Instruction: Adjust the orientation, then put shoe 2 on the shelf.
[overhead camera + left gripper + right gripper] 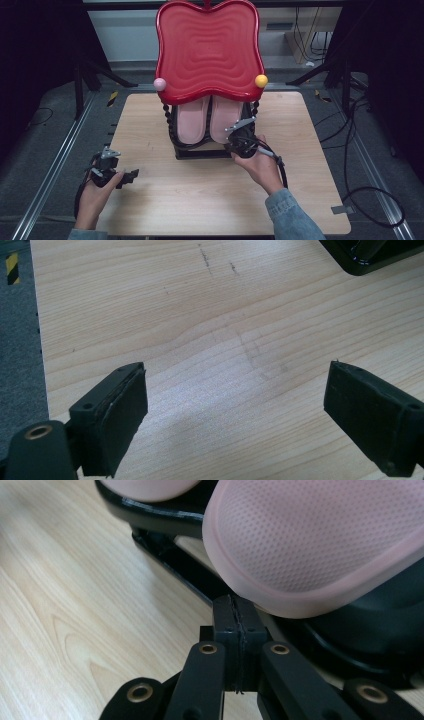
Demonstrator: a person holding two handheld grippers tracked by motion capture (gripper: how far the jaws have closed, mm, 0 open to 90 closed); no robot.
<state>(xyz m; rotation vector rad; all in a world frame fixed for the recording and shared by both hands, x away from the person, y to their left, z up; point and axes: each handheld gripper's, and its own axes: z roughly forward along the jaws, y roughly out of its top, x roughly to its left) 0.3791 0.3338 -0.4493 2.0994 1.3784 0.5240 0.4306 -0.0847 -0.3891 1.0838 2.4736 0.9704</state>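
Two pink perforated slippers lie side by side on a black rack [200, 152], the left slipper [191, 120] and the right slipper [222, 117]. My right gripper [231, 141] is at the front end of the right slipper. In the right gripper view its jaws [235, 615] are pressed together with nothing between them, the tips just under the rounded rim of that slipper [320, 545]. My left gripper [127, 176] rests low over the table's left side, apart from the rack. Its jaws [235, 372] stand wide open over bare wood.
A red wavy tray-shaped top [207, 47] covers the rack, with a pink ball [159, 84] and a yellow ball [261, 80] at its front corners. The wooden table [200, 200] has free room in front. The rack's base corner [365, 255] lies ahead of the left gripper.
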